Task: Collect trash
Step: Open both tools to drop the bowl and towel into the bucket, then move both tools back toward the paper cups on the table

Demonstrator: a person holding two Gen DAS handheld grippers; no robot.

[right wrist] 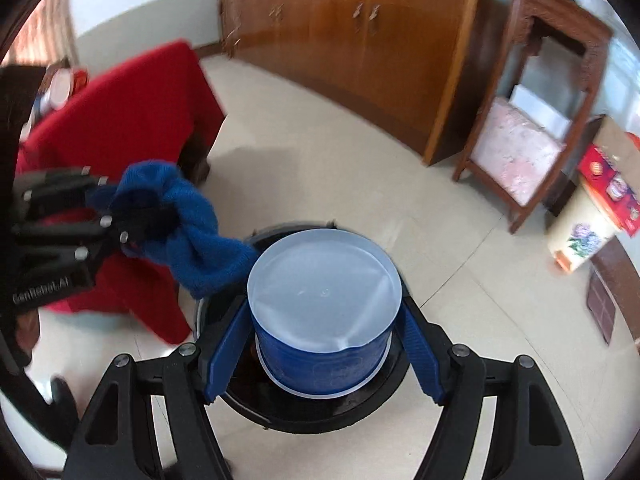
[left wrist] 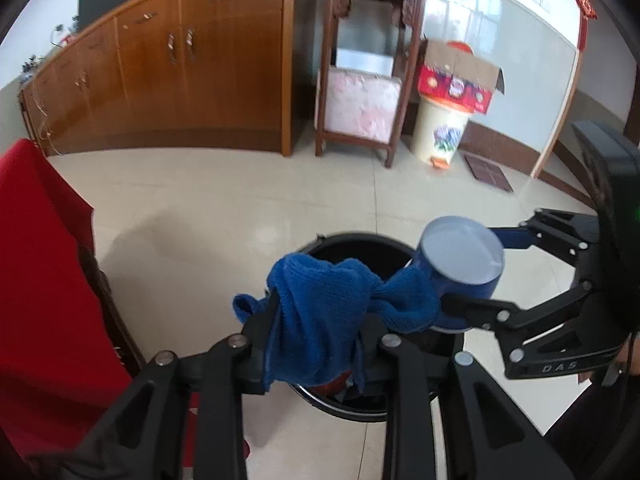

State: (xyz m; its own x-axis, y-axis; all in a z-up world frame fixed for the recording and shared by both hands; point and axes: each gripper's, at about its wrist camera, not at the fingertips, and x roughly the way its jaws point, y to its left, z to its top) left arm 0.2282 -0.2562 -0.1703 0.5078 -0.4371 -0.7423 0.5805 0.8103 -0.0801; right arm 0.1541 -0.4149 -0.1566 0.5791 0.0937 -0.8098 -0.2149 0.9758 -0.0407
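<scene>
My left gripper (left wrist: 316,320) is shut on a blue knitted cloth (left wrist: 320,312) and holds it over a black round trash bin (left wrist: 360,242) on the floor. My right gripper (right wrist: 324,320) is shut on a blue tub with a pale lid (right wrist: 324,296), tipped over the same bin (right wrist: 320,420). In the left wrist view the tub (left wrist: 460,256) and right gripper (left wrist: 472,276) sit at right, touching the cloth. In the right wrist view the cloth (right wrist: 192,232) hangs from the left gripper (right wrist: 120,220) at left.
A table with a red cloth (right wrist: 120,120) stands left of the bin. A long wooden cabinet (left wrist: 180,80) lines the far wall. A dark wooden stand (left wrist: 368,80), a cream pedal bin (left wrist: 438,132) with a red carton (left wrist: 456,76) on top and a dark floor mat (left wrist: 488,170) lie beyond.
</scene>
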